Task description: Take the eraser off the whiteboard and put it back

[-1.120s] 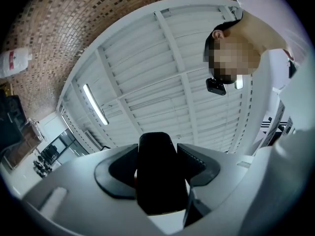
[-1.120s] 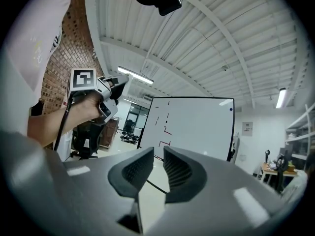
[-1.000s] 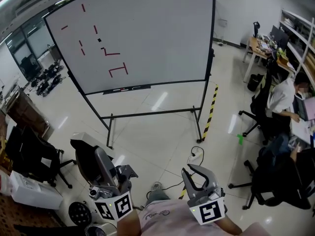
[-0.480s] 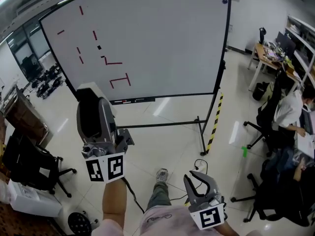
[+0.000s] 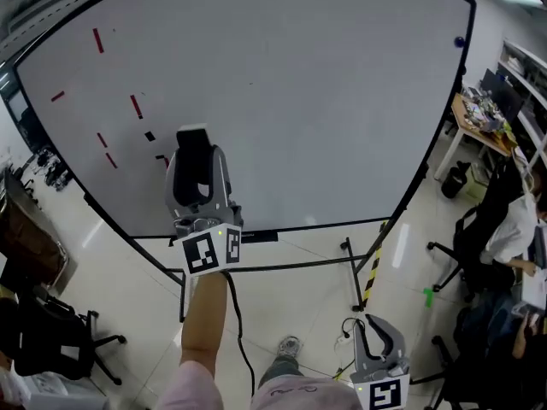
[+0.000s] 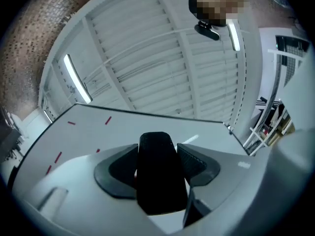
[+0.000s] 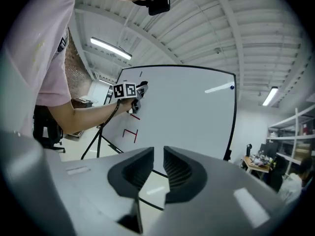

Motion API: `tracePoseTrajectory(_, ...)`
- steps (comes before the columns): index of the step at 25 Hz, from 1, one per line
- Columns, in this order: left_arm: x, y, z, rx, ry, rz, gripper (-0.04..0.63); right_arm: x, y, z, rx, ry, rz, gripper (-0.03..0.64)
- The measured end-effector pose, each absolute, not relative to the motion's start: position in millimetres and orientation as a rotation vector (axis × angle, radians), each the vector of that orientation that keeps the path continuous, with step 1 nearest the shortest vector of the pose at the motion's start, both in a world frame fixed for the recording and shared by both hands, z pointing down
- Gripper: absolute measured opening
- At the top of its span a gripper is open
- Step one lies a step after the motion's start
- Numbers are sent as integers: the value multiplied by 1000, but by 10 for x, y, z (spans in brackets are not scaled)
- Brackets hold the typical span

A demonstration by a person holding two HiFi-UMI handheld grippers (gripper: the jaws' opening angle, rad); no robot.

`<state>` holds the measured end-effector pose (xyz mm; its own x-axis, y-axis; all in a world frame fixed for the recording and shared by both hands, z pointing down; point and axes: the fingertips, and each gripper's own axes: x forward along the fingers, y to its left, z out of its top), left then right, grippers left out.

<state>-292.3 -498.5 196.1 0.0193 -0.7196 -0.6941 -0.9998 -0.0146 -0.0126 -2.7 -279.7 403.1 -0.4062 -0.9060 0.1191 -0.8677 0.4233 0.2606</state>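
My left gripper [image 5: 197, 154] is raised in front of the whiteboard [image 5: 325, 101], shut on the black eraser [image 5: 196, 171], which stands upright between its jaws. In the left gripper view the eraser [image 6: 158, 176] fills the gap of the gripper [image 6: 158, 154], with the board's edge and red marks [image 6: 108, 120] behind. Whether the eraser touches the board cannot be told. Short red strokes [image 5: 135, 106] and a small black mark [image 5: 150, 136] lie just left of it. My right gripper [image 5: 377, 338] hangs low at the bottom right, shut and empty [image 7: 157, 168]; from there I see the left gripper [image 7: 140, 90] at the board [image 7: 192, 112].
The board stands on a black frame with legs [image 5: 352, 259], and a marker ledge [image 5: 256, 236] runs under it. Yellow-black tape [image 5: 373, 272] marks the floor. Office chairs stand at left [image 5: 47, 348] and right [image 5: 479, 229], where a person [image 5: 523, 229] sits at a desk.
My left gripper has risen from waist height up to the whiteboard, carrying the eraser. The board now looks much closer. The right gripper has stayed low.
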Motion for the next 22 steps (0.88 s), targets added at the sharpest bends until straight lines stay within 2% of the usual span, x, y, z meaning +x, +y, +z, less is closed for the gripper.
tracePoseTrajectory(4,-3042,-5899,2238,-1775,1798,641,255,-65,-3118,4092,1540,-2410,-193,57)
tracePoseTrajectory(9,-3086,-6375,2516,-1746,1803,607,255,-112,-3463,4217,1504,-2375,-142,57)
tracePoseTrajectory(17,-3028,-6373,2556,-1705,1741,572,256,-198,-4122,4385,1462,-2307,-64,57)
tracePoseTrajectory(22,-3040,-6051,2445,-1672,1710,586,255,-149,-4080,4244,1534,-2370,-75,57)
